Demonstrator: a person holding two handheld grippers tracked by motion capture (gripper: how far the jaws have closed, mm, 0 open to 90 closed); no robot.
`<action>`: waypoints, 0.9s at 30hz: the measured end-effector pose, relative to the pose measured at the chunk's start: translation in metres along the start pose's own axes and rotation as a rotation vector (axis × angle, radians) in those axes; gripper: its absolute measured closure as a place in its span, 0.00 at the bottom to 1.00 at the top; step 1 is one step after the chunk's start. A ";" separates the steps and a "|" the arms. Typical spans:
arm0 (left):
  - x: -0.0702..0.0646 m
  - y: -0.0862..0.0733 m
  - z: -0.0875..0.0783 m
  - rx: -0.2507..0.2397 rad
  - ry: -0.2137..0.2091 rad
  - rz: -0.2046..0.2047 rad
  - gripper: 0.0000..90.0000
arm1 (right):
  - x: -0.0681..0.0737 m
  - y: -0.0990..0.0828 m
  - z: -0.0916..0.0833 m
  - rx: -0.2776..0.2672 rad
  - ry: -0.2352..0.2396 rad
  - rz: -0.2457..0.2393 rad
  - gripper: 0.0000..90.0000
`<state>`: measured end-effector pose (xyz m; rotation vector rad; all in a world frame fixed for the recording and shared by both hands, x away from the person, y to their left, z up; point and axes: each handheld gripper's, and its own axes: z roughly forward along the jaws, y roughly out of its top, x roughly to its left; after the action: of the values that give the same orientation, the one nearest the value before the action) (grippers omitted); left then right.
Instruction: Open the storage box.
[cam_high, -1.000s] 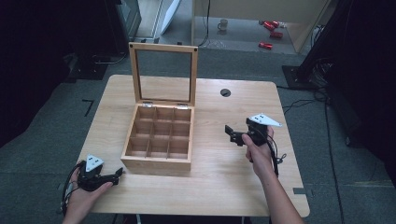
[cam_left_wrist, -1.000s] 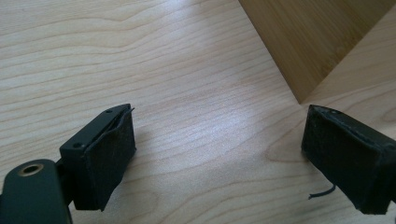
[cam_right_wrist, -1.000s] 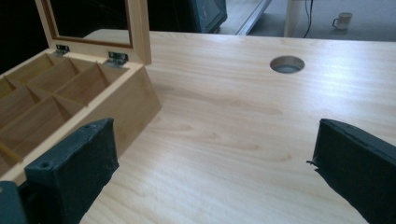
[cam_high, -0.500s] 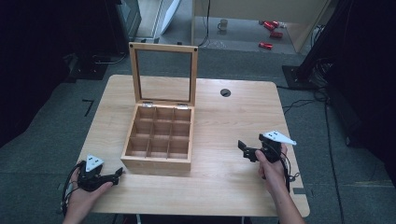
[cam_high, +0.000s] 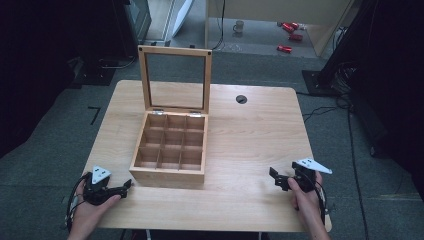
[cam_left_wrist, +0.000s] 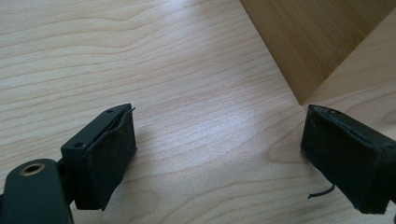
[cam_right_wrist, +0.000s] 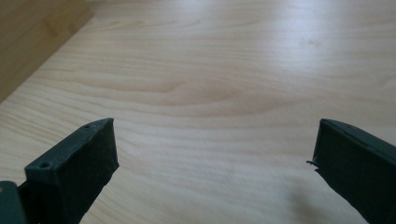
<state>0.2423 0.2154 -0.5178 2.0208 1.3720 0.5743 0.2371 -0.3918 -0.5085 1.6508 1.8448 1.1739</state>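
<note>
1. A wooden box (cam_high: 170, 150) with nine compartments sits left of centre on the table (cam_high: 255, 140), its glass-paned lid (cam_high: 175, 80) standing open at the far side.
2. The left gripper (cam_high: 125, 187) rests near the box's near-left corner, jaws open and holding nothing.
3. The right gripper (cam_high: 274, 177) sits well apart at the near right, jaws wide, nothing between them.

A pale wooden table (cam_high: 260, 135) stands on grey carpet (cam_high: 60, 165), with dark equipment and cables (cam_high: 345, 100) around.
</note>
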 end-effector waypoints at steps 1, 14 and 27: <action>0.000 0.000 0.000 0.000 0.000 0.000 0.12 | -0.003 -0.003 -0.002 0.006 -0.005 0.008 0.00; 0.000 0.000 0.000 0.000 0.000 0.000 0.12 | -0.025 -0.031 -0.028 0.090 -0.060 0.035 0.00; 0.000 0.000 0.000 -0.001 -0.001 -0.001 0.12 | -0.016 -0.038 -0.028 0.148 -0.193 -0.110 0.00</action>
<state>0.2422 0.2155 -0.5178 2.0190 1.3725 0.5736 0.1961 -0.4135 -0.5266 1.6531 1.9090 0.8198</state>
